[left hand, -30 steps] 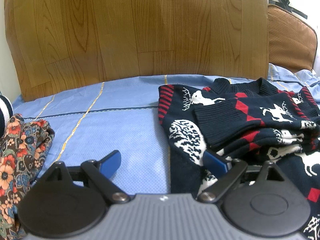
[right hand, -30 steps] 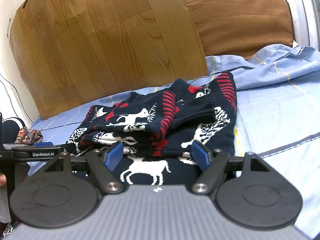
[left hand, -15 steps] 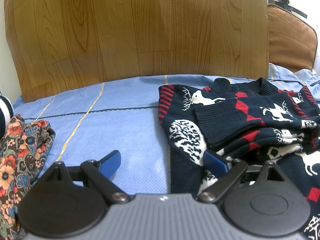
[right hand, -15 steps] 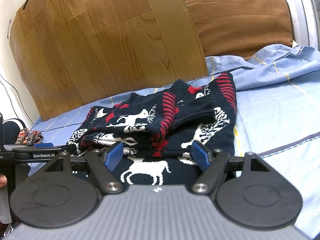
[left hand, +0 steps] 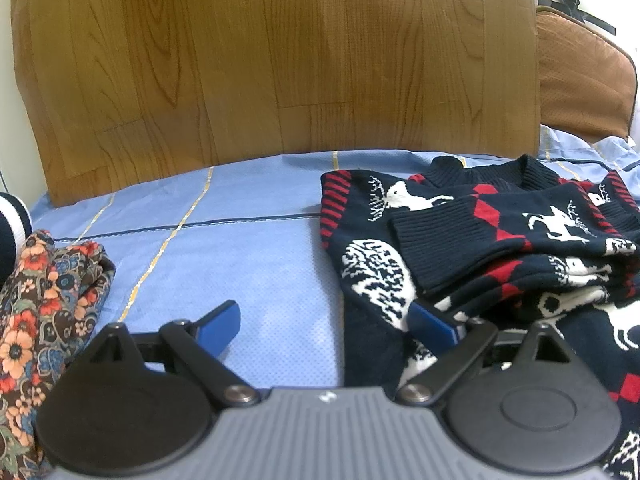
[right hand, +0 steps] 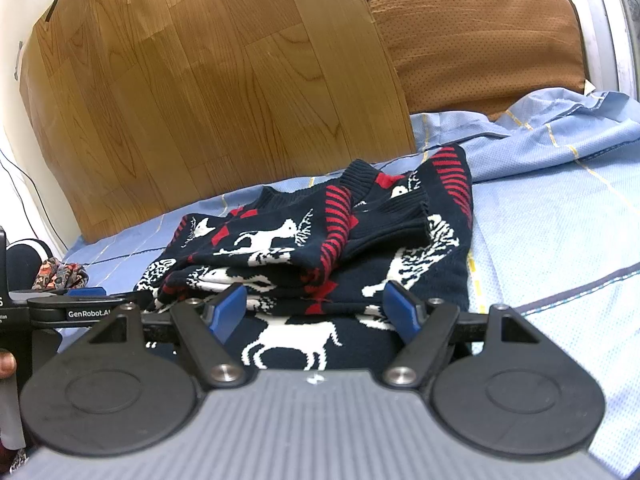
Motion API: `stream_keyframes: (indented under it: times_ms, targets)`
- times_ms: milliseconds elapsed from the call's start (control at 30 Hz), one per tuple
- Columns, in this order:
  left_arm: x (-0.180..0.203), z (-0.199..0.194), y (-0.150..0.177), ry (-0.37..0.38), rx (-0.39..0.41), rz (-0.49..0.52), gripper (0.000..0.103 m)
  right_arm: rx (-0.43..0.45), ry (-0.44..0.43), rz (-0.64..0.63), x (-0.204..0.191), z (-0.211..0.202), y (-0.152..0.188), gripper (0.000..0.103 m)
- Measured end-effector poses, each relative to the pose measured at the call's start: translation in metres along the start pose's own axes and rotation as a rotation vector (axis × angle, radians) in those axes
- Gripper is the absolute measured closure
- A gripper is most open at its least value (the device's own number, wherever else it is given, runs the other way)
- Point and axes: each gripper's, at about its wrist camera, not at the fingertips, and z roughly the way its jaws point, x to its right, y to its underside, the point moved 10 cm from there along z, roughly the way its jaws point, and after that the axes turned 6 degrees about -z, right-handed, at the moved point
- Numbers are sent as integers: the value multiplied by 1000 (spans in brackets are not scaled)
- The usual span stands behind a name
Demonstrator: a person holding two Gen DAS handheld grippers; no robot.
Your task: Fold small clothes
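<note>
A navy knit sweater (left hand: 500,248) with white reindeer and red bands lies partly folded on the blue sheet, both sleeves laid over its body. My left gripper (left hand: 326,326) is open at the sweater's near left edge, its right fingertip (left hand: 432,326) over the knit, its left one over bare sheet. In the right wrist view the sweater (right hand: 320,248) lies straight ahead, and my right gripper (right hand: 316,310) is open just above its near hem. The left gripper (right hand: 80,304) shows at the left edge there.
A blue bedsheet (left hand: 240,248) with yellow lines covers the bed. A floral garment (left hand: 44,300) lies at the left. A wood-grain board (left hand: 280,60) stands behind, a brown cushion (right hand: 480,40) at the back right. The sheet is rumpled (right hand: 560,136) at the far right.
</note>
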Motion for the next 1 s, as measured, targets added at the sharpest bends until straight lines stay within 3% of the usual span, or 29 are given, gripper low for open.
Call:
stream_keyframes:
  times_ms: [1000]
  targets:
    - [1,-3,0,-36,19,35,8,6,-1,2,0,-2,0,25]
